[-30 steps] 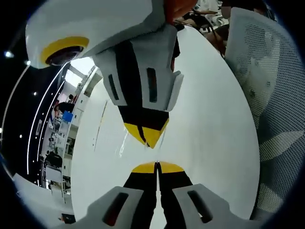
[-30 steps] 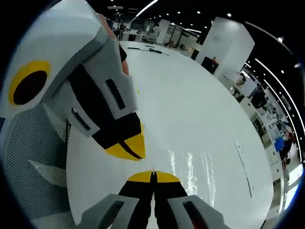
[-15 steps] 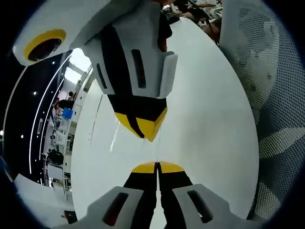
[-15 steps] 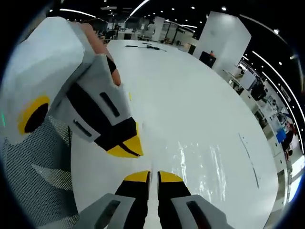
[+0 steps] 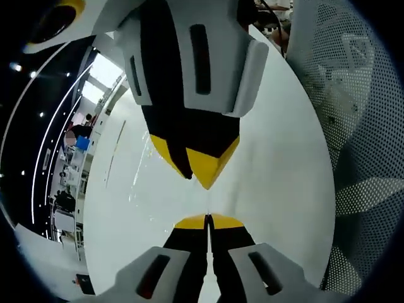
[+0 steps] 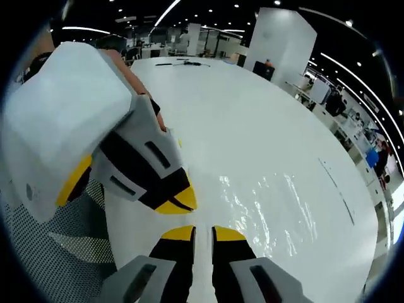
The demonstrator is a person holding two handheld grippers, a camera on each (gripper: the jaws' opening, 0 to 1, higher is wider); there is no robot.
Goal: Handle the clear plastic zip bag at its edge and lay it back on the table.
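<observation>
The clear plastic zip bag (image 6: 268, 199) lies flat on the white table (image 6: 240, 120) as a patch of glints, its zip strip (image 6: 334, 184) along the far side. In the left gripper view the bag (image 5: 140, 169) glints left of the jaws. My left gripper (image 5: 207, 221) is shut; whether film sits between its jaws is not visible. It also shows as the white and yellow left gripper (image 6: 178, 203) close beside the bag's near edge. My right gripper (image 6: 203, 233) stands open by a narrow gap with nothing between the jaws. The right gripper (image 5: 203, 173) faces the left one tip to tip.
A grey mesh chair back (image 5: 356, 126) stands beside the table edge, and the same chair (image 6: 69, 252) shows in the right gripper view. Dark cables (image 6: 183, 62) lie at the table's far end. Office desks and people fill the background.
My right gripper's jaws have parted from shut to a narrow gap. The two grippers have drawn slightly closer, tip to tip. The left gripper stays shut.
</observation>
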